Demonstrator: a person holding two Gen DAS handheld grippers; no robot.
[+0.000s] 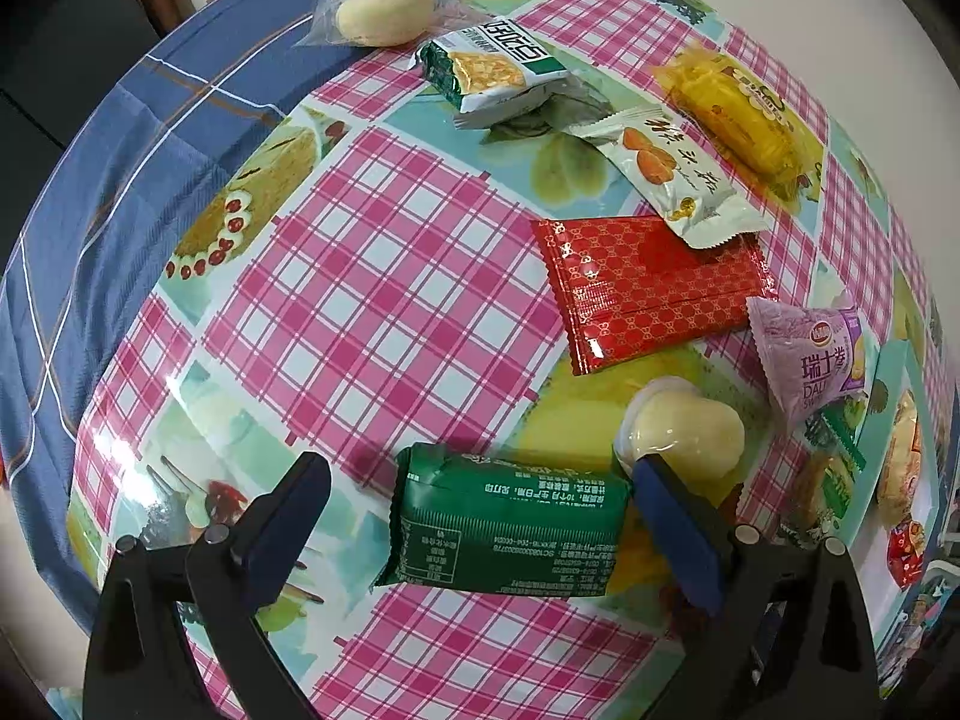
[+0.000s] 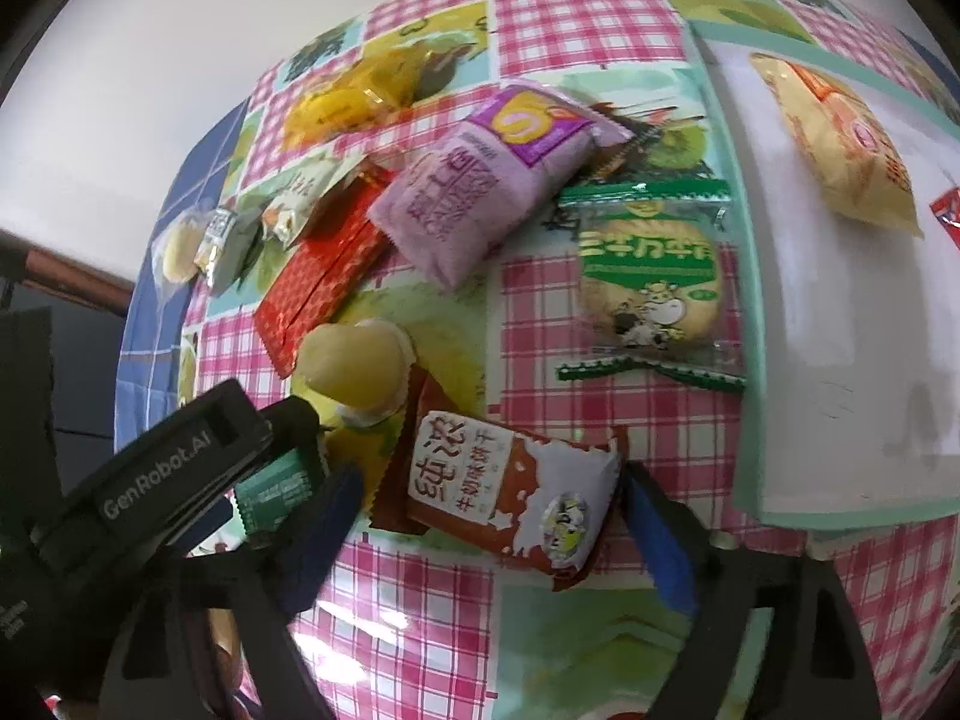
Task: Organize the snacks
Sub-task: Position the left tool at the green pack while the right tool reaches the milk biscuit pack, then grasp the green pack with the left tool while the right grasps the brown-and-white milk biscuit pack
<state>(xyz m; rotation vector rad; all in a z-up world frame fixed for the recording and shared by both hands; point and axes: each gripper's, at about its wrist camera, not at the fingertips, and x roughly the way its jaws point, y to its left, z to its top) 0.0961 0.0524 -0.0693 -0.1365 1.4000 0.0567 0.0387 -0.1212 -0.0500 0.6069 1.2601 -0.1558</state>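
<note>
Snack packets lie scattered on a plaid tablecloth. My left gripper (image 1: pixel 480 480) is open, its jaws standing either side of a dark green packet (image 1: pixel 504 531) that lies flat on the table. A cream jelly cup (image 1: pixel 684 429) sits just past the right finger. My right gripper (image 2: pixel 489 501) is open around a brown-and-white milk biscuit packet (image 2: pixel 510 498) on the table. Beyond it lie a green cow-print cookie pack (image 2: pixel 651 282), a purple Swiss roll pack (image 2: pixel 480 192) and a red packet (image 2: pixel 318 282). The left gripper's body shows at the left of the right wrist view.
A white tray with a mint rim (image 2: pixel 753 360) lies on the right and holds a yellow-orange packet (image 2: pixel 840 144). Farther off lie a yellow cake pack (image 1: pixel 738 114), an apricot packet (image 1: pixel 672 174), a green-white biscuit pack (image 1: pixel 492 69) and a clear-wrapped bun (image 1: pixel 378 12). A blue cloth (image 1: pixel 90 240) covers the table's left.
</note>
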